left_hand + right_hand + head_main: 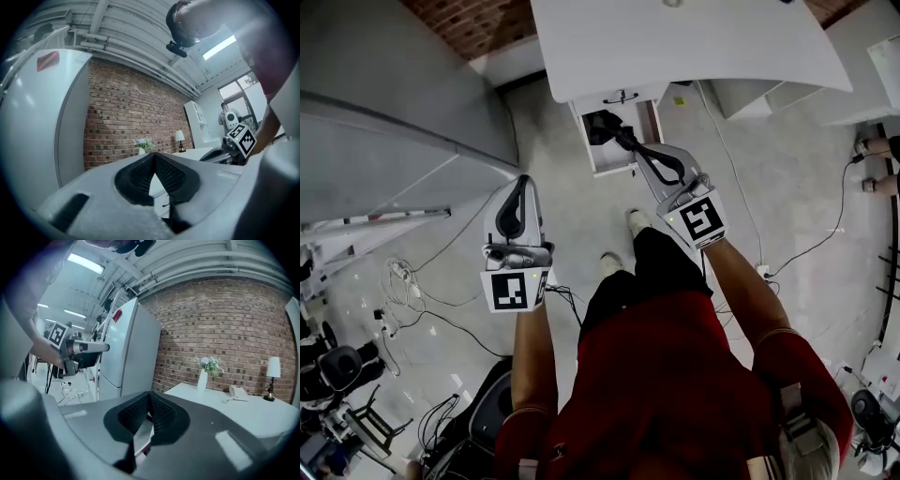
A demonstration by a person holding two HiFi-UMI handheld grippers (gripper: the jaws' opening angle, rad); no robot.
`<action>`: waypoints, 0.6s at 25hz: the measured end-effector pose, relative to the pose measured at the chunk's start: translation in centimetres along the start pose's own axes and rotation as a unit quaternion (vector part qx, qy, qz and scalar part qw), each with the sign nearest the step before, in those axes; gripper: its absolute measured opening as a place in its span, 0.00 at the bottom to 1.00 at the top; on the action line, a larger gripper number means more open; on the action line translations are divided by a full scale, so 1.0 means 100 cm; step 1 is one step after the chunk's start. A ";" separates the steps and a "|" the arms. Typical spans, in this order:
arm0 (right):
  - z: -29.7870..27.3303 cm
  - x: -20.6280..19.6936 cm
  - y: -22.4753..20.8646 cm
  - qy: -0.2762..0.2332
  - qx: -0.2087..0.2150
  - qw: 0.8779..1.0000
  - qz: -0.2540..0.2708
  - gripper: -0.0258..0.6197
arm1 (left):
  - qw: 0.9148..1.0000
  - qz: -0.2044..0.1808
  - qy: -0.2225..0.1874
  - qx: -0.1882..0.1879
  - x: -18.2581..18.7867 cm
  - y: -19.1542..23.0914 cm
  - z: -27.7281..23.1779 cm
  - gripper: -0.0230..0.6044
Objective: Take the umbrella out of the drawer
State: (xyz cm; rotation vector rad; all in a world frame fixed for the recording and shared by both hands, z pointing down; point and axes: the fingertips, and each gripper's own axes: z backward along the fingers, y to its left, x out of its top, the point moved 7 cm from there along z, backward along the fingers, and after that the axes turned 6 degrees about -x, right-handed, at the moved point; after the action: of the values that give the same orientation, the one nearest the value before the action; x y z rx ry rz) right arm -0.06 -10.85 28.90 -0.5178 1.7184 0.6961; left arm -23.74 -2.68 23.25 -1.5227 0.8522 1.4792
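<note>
My left tool (520, 187) hangs low at my side, its tips pressed together on nothing, well apart from the work. Ahead and to its right the drawer (586, 141) stands open under the table (675, 47). The dark umbrella (602, 125) lies inside it, just beyond my right tool (626, 141), whose tips also meet with nothing between them. I judge it best to spread that tool, settle it around the umbrella's middle, squeeze firmly, then lift clear of the drawer walls.

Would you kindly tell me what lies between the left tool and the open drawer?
Only bare floor: in the head view, nothing stands between the left tool and the drawer.
</note>
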 end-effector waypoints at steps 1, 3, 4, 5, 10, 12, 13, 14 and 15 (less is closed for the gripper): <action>-0.009 -0.011 -0.004 0.005 0.002 1.000 0.000 0.06 | 1.000 0.000 0.002 0.005 -0.007 0.003 -0.006 0.05; -0.026 -0.033 -0.009 0.018 0.008 1.000 -0.007 0.06 | 1.000 0.000 0.008 0.017 -0.020 0.008 -0.015 0.05; -0.034 -0.046 -0.011 0.025 0.011 1.000 -0.011 0.06 | 1.000 0.001 0.011 0.023 -0.026 0.010 -0.019 0.05; -0.043 -0.058 -0.015 0.030 0.013 0.999 -0.014 0.06 | 1.000 0.000 0.012 0.029 -0.034 0.012 -0.024 0.05; -0.081 -0.115 -0.032 0.049 0.018 0.999 -0.017 0.06 | 0.999 0.001 0.014 0.044 -0.077 0.020 -0.048 0.05; -0.092 -0.137 -0.035 0.057 0.023 0.998 -0.015 0.06 | 0.999 0.006 0.013 0.051 -0.096 0.021 -0.053 0.05; -0.097 -0.148 -0.037 0.061 0.025 0.998 -0.013 0.06 | 0.998 0.008 0.014 0.053 -0.106 0.021 -0.056 0.05; -0.102 -0.159 -0.039 0.065 0.027 0.997 -0.012 0.06 | 0.998 0.010 0.015 0.055 -0.116 0.021 -0.058 0.05; -0.107 -0.170 -0.041 0.068 0.029 0.997 -0.013 0.06 | 0.998 0.011 0.018 0.057 -0.127 0.021 -0.061 0.05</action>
State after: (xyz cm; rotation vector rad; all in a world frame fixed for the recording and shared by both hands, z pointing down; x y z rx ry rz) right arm -0.68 -21.45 46.49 -0.5569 1.8505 0.6032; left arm -23.94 -10.00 35.48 -1.4625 0.9613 1.3996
